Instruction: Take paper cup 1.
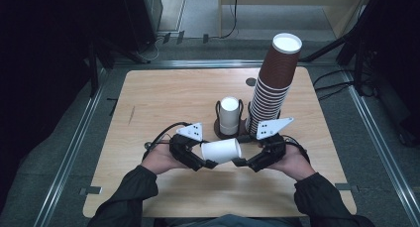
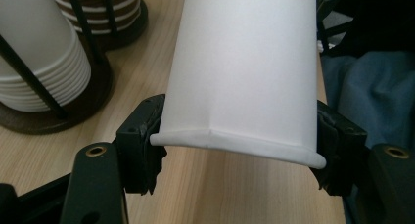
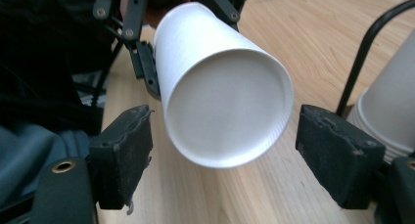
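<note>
A white paper cup [image 1: 221,150] lies on its side in the air over the near part of the wooden table [image 1: 163,98], between my two grippers. My left gripper [image 1: 205,155] is shut on it: in the left gripper view the two black pads [image 2: 145,145] press the cup [image 2: 244,72] from both sides just behind its rolled rim. My right gripper [image 1: 241,150] stands open at the cup's other end. In the right gripper view the closed base of the cup [image 3: 220,101] faces me, with a gap between it and each pad [image 3: 122,153].
Behind the grippers a stack of white cups [image 1: 229,115] sits in a black wire holder on a round dark base. To its right rises a tall, leaning stack of brown cups [image 1: 275,83]. A small round hole [image 1: 251,82] marks the table's far side.
</note>
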`<act>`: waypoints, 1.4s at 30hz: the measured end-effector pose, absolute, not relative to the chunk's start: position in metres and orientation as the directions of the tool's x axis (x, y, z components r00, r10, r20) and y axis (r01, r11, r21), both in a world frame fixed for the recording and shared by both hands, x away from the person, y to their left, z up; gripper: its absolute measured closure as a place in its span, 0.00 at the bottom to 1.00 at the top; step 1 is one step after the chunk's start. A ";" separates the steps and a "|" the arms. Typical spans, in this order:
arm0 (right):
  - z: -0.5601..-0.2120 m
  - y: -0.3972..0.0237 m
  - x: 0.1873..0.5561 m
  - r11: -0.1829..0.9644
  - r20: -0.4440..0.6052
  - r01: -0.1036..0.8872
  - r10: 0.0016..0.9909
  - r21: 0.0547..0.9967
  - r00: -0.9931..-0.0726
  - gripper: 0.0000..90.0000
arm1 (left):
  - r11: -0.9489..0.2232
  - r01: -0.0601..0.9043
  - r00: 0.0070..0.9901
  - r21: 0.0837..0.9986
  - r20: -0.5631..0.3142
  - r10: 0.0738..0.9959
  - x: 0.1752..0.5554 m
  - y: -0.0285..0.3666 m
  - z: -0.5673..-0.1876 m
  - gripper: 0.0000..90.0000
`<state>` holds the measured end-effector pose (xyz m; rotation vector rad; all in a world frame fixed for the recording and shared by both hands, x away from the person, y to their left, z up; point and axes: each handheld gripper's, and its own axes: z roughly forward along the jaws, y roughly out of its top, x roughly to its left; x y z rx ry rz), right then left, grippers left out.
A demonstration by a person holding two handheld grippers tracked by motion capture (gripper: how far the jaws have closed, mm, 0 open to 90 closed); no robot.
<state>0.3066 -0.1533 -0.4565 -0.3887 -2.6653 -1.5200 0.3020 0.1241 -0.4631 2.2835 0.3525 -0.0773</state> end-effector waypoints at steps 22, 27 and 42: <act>-0.483 -0.123 0.300 0.710 0.048 0.116 0.116 0.695 -0.992 0.29 | -0.794 0.267 0.963 0.546 -0.181 0.199 0.305 0.100 -0.483 0.35; -0.489 -0.118 0.300 0.738 0.046 0.102 0.096 0.667 -0.994 0.34 | -0.805 0.260 0.964 0.533 -0.186 0.189 0.304 0.098 -0.485 0.35; -0.483 -0.124 0.301 0.715 0.069 0.104 0.077 0.691 -0.995 0.39 | -0.780 0.232 0.973 0.581 -0.146 0.181 0.302 0.103 -0.479 0.12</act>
